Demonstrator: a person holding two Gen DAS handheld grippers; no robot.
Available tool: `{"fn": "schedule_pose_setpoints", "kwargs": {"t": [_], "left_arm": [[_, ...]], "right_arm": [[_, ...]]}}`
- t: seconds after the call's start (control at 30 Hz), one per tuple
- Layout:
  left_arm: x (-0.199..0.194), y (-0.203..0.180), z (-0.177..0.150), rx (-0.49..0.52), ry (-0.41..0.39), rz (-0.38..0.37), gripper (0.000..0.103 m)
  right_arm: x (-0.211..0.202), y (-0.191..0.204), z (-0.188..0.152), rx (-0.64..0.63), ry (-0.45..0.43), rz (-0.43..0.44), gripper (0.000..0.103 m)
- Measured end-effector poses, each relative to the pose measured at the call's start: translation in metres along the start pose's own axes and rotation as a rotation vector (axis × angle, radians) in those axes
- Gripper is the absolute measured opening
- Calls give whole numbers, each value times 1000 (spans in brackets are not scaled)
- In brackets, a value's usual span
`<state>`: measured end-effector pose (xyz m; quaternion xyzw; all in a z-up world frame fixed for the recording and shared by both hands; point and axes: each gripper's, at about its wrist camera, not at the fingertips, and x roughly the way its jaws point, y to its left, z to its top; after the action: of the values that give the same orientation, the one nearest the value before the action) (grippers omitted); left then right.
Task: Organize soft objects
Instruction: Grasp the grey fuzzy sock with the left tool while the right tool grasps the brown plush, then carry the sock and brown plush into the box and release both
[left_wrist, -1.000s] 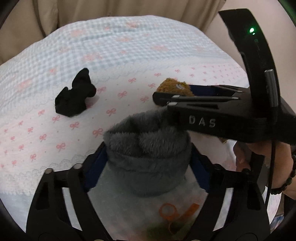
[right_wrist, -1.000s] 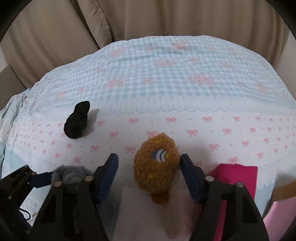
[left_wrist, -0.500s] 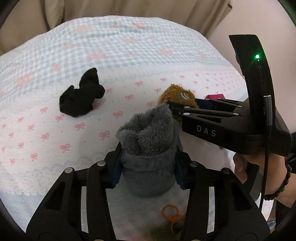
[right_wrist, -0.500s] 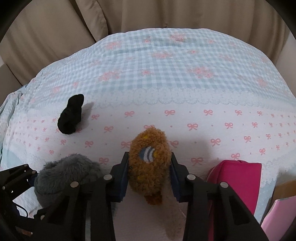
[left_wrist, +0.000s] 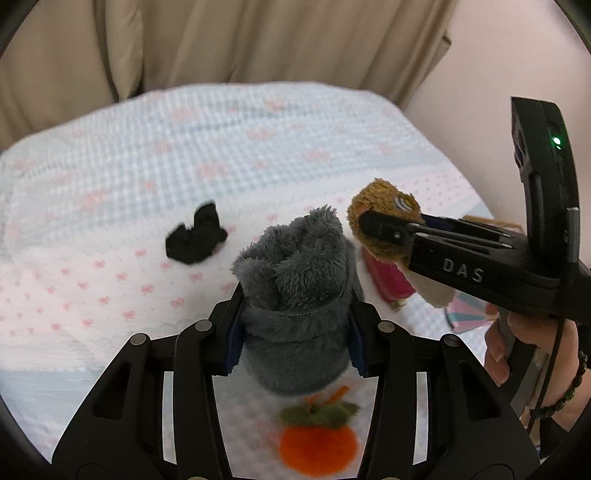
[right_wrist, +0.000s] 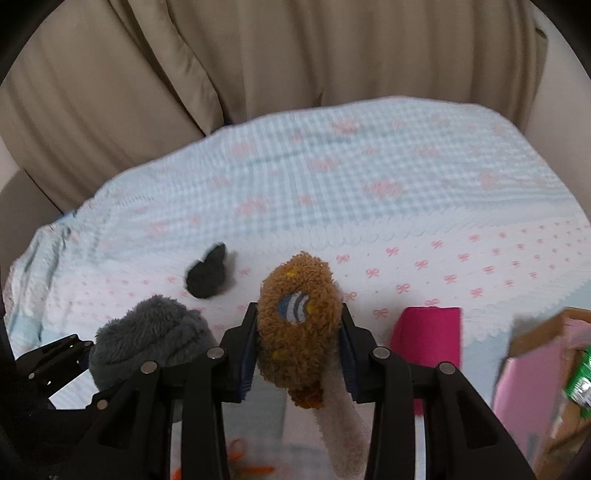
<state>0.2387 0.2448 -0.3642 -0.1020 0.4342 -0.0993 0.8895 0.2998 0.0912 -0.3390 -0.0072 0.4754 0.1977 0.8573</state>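
My left gripper (left_wrist: 295, 325) is shut on a fluffy grey sock (left_wrist: 295, 291), held up above the bed. A brown fuzzy sock (right_wrist: 299, 325) with a blue striped patch is pinched in my right gripper (right_wrist: 299, 350), its beige cuff hanging below the jaws. In the left wrist view the right gripper (left_wrist: 384, 229) holds the brown sock (left_wrist: 380, 210) just right of the grey one. The grey sock (right_wrist: 147, 343) shows at the lower left of the right wrist view. A small black sock (left_wrist: 195, 238) lies on the bedspread (left_wrist: 110, 258) beyond both grippers.
A pink pouch (right_wrist: 428, 339) lies on the bed to the right, and next to it a pink and brown box (right_wrist: 535, 387). A white cloth with an orange fruit print (left_wrist: 317, 443) lies below the left gripper. Beige curtains (right_wrist: 295, 55) hang behind the bed.
Both grippers closed on their socks, the left on the grey one and the right on the brown one, then lifted them up off the bed.
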Motion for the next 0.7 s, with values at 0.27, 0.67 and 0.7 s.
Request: {"fn": "schedule_pose_setpoints", "kwargs": {"t": [0.27, 0.67, 0.7], "left_arm": [[-88, -44, 29, 47, -66, -1, 42], [-148, -146, 56, 102, -107, -49, 42], [-149, -154, 56, 106, -108, -51, 42]], "right_arm": [[-113, 3, 8, 69, -81, -19, 35], [-247, -57, -11, 222, -175, -109, 35], [-254, -65, -12, 228, -178, -117, 35]]}}
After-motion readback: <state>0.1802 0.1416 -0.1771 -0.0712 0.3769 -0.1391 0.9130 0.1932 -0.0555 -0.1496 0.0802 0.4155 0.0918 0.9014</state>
